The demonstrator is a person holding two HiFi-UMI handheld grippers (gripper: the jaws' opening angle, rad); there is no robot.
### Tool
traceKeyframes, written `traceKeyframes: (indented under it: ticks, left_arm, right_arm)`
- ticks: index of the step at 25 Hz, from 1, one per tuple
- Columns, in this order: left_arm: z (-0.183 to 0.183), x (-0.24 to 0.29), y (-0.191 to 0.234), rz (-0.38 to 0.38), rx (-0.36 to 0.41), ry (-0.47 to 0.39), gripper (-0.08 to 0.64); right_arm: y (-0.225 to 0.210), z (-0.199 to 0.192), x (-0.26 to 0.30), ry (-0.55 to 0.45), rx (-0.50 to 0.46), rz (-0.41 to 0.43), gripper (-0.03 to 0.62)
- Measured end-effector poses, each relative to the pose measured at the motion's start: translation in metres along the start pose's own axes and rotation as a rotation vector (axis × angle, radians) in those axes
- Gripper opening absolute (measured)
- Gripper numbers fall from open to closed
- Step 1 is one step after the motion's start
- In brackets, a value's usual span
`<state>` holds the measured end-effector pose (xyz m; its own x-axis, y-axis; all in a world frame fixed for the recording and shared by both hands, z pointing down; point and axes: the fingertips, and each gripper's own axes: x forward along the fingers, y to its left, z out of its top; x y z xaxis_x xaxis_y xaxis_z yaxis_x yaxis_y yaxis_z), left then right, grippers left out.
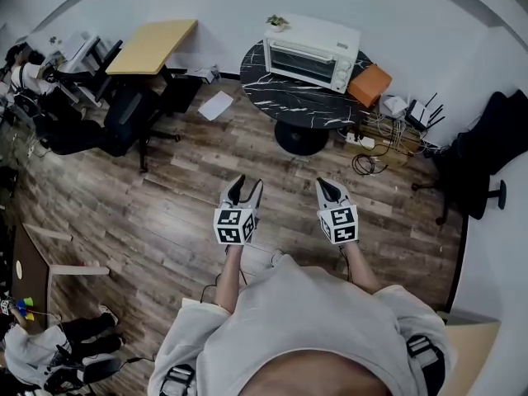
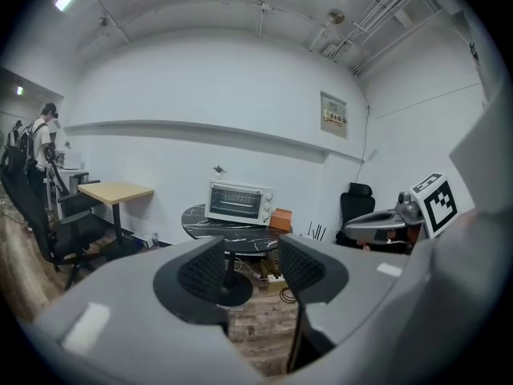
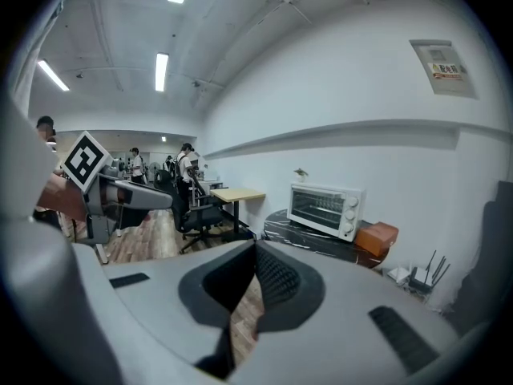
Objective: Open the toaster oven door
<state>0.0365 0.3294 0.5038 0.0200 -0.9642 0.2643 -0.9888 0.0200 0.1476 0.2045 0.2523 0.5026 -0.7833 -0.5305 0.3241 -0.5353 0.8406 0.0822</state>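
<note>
Closest in, the person's grey sweatshirt (image 1: 313, 320) fills the bottom of the head view, with both arms stretched forward over the wood-plank floor (image 1: 165, 213). The left tongs (image 1: 247, 184) are spread, with open floor showing in the gap between their ribbed pads (image 2: 204, 271) and nothing held. The right tongs (image 1: 328, 186) are pressed together at the tips and pinch nothing. The two sit side by side at about the same height, each with its marker cube facing up, and both point toward the round black marble counter (image 1: 272, 97) while remaining well apart from it. A sheet of white paper (image 1: 216, 106) lies on the floor off the counter's left edge, and a power strip with tangled cables (image 1: 363, 143) lies off its right edge. The white toaster oven (image 1: 312, 54) stands at the counter's far edge, with its glass door facing the person and closed and its knobs at the right end. An orange box (image 1: 370, 84) sits just beside it at the counter's right edge. A small plant (image 1: 277, 21) shows at the oven's far left corner. Farther left are a black office chair (image 1: 124, 118) and a second counter with a pale wood top (image 1: 153, 46) against the white wall.
</note>
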Motion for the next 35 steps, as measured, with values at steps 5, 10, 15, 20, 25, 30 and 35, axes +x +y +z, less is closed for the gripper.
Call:
traceKeyframes:
  ticks: [5, 10, 15, 20, 25, 30, 35]
  left_arm:
    - [0.006, 0.019, 0.028, -0.018, 0.006, 0.009, 0.206]
    - [0.015, 0.035, 0.052, -0.026, 0.014, 0.005, 0.206]
    - [0.014, 0.047, 0.063, -0.032, 0.011, 0.008, 0.206]
    - [0.011, 0.053, 0.065, -0.042, 0.007, 0.020, 0.206]
    - [0.009, 0.059, 0.069, -0.039, 0.005, 0.024, 0.206]
    - [0.003, 0.070, 0.074, -0.038, 0.000, 0.035, 0.206]
    - [0.010, 0.096, 0.085, -0.037, 0.000, 0.037, 0.206]
  right_arm:
    - [0.000, 0.013, 0.033, -0.005, 0.000, -0.015, 0.014]
    - [0.001, 0.021, 0.060, -0.005, -0.003, -0.022, 0.014]
    - [-0.001, 0.018, 0.074, 0.002, 0.002, -0.032, 0.014]
    - [-0.002, 0.013, 0.079, 0.021, 0.009, -0.038, 0.014]
    - [-0.008, 0.011, 0.085, 0.026, 0.014, -0.043, 0.014]
    - [-0.012, 0.007, 0.096, 0.033, 0.020, -0.038, 0.014]
    - [-0.027, 0.008, 0.120, 0.033, 0.026, -0.035, 0.012]
